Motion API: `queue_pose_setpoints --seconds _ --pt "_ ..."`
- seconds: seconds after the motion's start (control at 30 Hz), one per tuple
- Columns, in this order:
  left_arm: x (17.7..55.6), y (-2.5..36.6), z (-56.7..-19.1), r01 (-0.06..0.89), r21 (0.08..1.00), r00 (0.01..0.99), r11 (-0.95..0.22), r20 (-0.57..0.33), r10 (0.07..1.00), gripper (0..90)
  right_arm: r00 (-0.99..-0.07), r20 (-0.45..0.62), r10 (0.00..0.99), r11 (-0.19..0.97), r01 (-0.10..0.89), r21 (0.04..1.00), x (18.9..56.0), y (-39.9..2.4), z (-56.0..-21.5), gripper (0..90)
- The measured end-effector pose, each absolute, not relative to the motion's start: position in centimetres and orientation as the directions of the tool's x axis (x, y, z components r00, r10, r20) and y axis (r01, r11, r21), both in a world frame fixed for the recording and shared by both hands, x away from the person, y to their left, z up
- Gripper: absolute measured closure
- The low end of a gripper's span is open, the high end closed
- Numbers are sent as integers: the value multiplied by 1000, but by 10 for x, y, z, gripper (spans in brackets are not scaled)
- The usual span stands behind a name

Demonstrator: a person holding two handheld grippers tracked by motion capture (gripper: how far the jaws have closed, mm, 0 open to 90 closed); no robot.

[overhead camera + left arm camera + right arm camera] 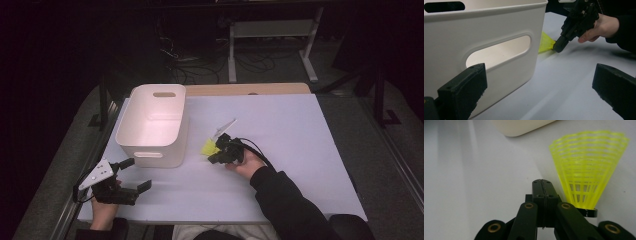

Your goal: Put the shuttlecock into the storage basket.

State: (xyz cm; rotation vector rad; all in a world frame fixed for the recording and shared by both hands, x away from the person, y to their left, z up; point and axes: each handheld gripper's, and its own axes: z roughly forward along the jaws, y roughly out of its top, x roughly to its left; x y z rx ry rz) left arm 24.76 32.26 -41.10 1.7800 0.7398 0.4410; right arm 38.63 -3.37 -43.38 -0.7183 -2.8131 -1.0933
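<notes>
White foam board covers the desk (pixel 300 150), and at its near left corner the left tool (pixel 136 174) rests low with its jaws spread wide and nothing between them, aimed toward the near wall of the white plastic bin with cut-out handles (pixel 150 150). That bin stands just beyond it, far-left on the desk, and looks empty inside.

Right of the bin, near it but apart, lies the yellow mesh-skirted plastic shuttlecock (pixel 208 147). The right tool (pixel 216 159) sits just beside it on the near right; in the right gripper view its jaws are pressed fully together on nothing, and the shuttlecock (pixel 586 170) lies just to the right of them, black cap toward the tool, skirt flaring away toward the bin's corner (pixel 524 126). I cannot tell whether the tool touches the cap.

So the right hand is by far the nearer. My reading is that the jaws would need to part and shift sideways over the cap. A white slip (pixel 225 127) lies just beyond; the route to the bin is short and unobstructed.
</notes>
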Motion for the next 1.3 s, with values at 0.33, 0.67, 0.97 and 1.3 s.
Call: queue_pose_setpoints --seconds 0.33,0.67,0.97,1.3 --pt "247 323 -411 266 943 735 -200 -64 675 0 -890 205 408 633 438 638 387 -37 -432 884" --pt "248 323 -411 266 943 735 -200 -65 675 0 -890 204 407 620 433 654 386 -43 -423 884" --pt "247 323 -411 266 943 735 -200 -64 675 0 -883 201 424 606 441 662 386 -52 -413 851" --pt "247 323 -411 266 943 735 -201 -63 675 0 -878 181 443 602 441 665 387 -61 -402 599"
